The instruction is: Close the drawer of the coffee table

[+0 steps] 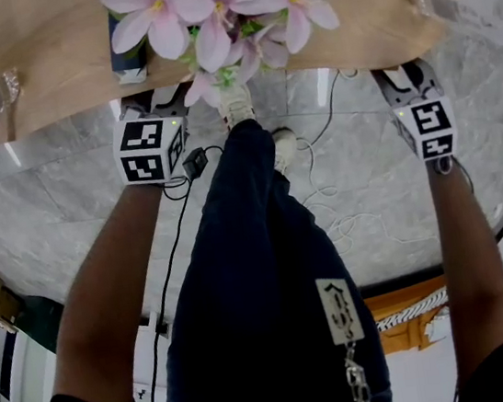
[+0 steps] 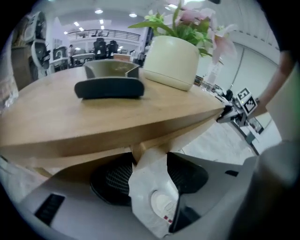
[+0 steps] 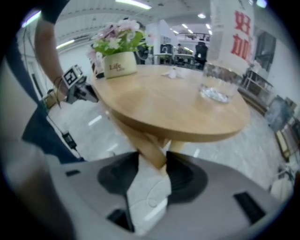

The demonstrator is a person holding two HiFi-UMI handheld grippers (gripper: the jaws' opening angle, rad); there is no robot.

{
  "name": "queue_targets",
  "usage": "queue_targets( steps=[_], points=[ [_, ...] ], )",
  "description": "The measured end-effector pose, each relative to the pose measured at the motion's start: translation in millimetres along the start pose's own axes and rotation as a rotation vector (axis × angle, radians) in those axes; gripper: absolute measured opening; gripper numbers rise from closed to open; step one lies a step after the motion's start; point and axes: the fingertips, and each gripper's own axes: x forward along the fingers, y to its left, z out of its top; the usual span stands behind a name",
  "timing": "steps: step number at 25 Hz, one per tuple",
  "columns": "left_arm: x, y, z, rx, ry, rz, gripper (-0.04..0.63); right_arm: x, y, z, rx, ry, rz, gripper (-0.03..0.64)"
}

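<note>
Drawer and frame cannot be told apart in any view; only the top, the near edge and the underside of the bench show. The bench lies at the far side, with its near edge just over both grippers.

The left gripper points under this edge at the left. Its jaws are pressed together with nothing between them, and a short piece of wooden frame shows right at their tips. Whether they touch it, I cannot tell.

The right gripper is under the edge at the right, well apart from the left one. Its jaws are together too and hold nothing, and a slanted wooden leg runs down to their tips.

On the bench stand a cream pot of pink flowers near the middle, a dark flat case beside it, and a clear bottle with red print at the right end.

Between the two arms stands the person's leg in dark trousers, on a grey marble floor with thin cables.
</note>
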Motion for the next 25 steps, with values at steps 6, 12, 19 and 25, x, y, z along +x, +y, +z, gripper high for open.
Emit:
queue_targets(
  steps=[6, 12, 19, 25],
  points=[
    [-0.5, 5.0, -9.3, -0.295, 0.023, 0.005, 0.242, 1.5, -9.2, -5.7, 0.326, -0.007, -0.045, 0.206],
    [-60.5, -30.7, -60.6, -0.403, 0.175, -0.135, 0.051, -52.0, 4.3, 2.4, 0.487, -0.082, -0.082, 0.086],
    [-218.2, -114.0, 7.5, -0.24, -0.029, -0.232, 0.025, -214.9, 82.0, 64.0, 0.077, -0.175, -0.033, 0.037],
    [-359.1, -149.8, 210.3, -0.045, -0.46, -0.127, 0.023, -379.5, 76.8, 185.0, 0.103, -0.474, -0.128, 0.034]
  ],
)
